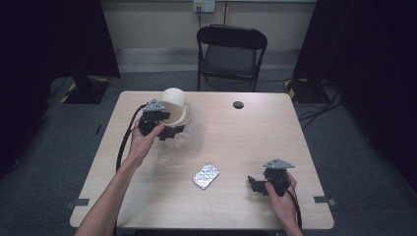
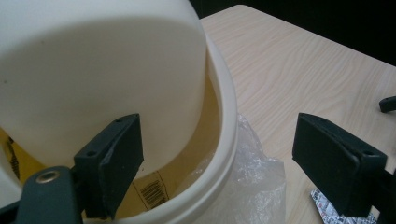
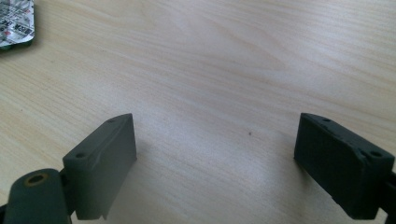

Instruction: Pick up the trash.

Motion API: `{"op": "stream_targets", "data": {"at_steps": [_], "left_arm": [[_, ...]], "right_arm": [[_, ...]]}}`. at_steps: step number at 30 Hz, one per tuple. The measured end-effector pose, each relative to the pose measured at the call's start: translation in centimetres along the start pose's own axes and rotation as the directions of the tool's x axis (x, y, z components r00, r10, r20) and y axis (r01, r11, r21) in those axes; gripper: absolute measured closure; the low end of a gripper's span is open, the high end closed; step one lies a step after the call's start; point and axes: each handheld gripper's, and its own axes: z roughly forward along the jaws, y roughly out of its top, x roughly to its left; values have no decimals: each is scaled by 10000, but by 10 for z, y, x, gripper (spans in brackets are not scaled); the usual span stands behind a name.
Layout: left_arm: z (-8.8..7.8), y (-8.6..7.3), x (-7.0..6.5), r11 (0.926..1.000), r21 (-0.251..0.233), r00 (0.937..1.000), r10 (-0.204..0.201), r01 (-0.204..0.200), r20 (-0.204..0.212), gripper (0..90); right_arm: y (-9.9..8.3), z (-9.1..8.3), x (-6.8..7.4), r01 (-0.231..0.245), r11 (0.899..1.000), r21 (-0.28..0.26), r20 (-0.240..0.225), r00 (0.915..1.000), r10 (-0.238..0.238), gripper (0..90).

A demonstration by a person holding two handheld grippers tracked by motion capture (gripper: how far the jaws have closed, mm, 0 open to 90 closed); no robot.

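Observation:
A cream tub [image 1: 181, 119] stands at the table's back left on a crumpled clear plastic bag [image 1: 183, 143]. Its round white lid [image 1: 174, 98] leans tilted in the tub's mouth. My left gripper [image 1: 169, 132] is open at the tub's near side. In the left gripper view the tub's rim [image 2: 224, 116] runs between the wide-apart jaws, with the lid [image 2: 102, 70] close behind the left one. A silver blister pack [image 1: 205, 176] lies flat near the table's middle front. My right gripper [image 1: 254, 183] rests low at the front right, open over bare wood [image 3: 212, 126].
A black folding chair [image 1: 231, 51] stands beyond the table's far edge. A small black round disc [image 1: 238, 104] sits on the light wood table [image 1: 275, 132] at the back. Dark stands and cables flank the table on the grey floor.

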Motion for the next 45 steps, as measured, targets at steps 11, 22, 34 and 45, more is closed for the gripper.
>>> {"op": "stream_targets", "data": {"at_steps": [11,22,34,45], "left_arm": [[15,-1,-1,9992,383,9999,128,-126,-45,160],[18,-1,0,9993,351,9997,137,-129,-205,170],[-7,-1,-10,9995,-211,9994,208,-213,-266,173],[-33,-16,-31,9979,-626,9996,-155,170,253,186]], "right_arm": [[0,0,0,0,10000,1,0,10000,0,119],[0,0,0,-2,10000,1,1,10000,2,119],[0,0,0,0,10000,0,1,10000,0,119],[0,0,0,-1,10000,-2,0,10000,1,119]]}}
